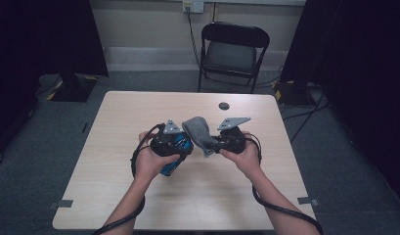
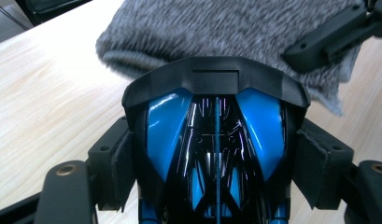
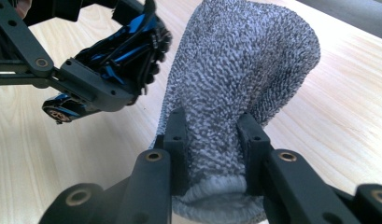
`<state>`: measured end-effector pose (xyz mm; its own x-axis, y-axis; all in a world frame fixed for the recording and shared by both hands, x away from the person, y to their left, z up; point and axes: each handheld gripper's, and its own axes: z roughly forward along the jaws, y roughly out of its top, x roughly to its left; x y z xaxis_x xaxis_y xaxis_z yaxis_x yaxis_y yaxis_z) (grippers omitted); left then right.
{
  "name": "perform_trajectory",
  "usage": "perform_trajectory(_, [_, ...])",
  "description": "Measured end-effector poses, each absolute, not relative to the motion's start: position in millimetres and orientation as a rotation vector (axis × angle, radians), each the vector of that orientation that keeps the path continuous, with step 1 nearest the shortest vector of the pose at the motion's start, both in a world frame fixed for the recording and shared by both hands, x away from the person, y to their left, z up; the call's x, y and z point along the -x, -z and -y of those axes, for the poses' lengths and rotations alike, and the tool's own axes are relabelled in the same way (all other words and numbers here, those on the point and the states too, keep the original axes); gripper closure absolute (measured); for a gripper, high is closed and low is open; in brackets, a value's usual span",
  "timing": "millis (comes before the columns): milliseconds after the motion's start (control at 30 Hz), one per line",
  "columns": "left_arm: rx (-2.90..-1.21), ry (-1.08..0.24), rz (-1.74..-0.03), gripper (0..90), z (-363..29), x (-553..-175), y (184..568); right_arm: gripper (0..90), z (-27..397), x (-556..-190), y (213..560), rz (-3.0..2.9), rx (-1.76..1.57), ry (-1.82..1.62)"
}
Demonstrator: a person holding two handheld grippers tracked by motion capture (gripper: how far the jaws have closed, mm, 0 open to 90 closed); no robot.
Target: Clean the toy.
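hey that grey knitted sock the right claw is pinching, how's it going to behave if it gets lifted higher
The grey sock is probably floppy: it bunches where the right claw pinches it. It looks light for its size. The fuzzy knit likely grips the pads, so slipping seems unlikely.

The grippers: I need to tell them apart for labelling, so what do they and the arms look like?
Both the left gripper and right gripper are black with hinged, bolted jaws, a grey three-cornered plate on top and a black trailing cable. The forearms are bare.
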<state>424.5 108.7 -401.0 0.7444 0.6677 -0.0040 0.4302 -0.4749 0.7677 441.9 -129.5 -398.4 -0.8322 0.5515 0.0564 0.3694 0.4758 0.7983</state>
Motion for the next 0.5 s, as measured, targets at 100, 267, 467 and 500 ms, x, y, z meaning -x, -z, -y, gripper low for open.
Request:
perform_trajectory(100, [-2.142,-0.378,-0.819,25.5,-106.7,-425.4,400.6,70.4,126.7,-440.3,398.3,-2.518,-0.784,-1.291])
perform_trajectory(267, [-2.144,-0.38,-0.822,25.6,-104.7,-426.1,400.8,70.4,123.3,-438.4,398.2,-2.53,-0.768,-1.284])
perform_trajectory(467, [-2.151,-0.381,-0.822,25.5,-104.5,-426.8,400.6,70.4,122.0,-437.4,400.8,-2.537,-0.763,-1.289])
perform_trajectory(500, [-2.149,-0.382,-0.822,25.6,-104.2,-426.8,400.2,70.4,121.6,-437.3,401.5,-2.54,-0.763,-1.288])
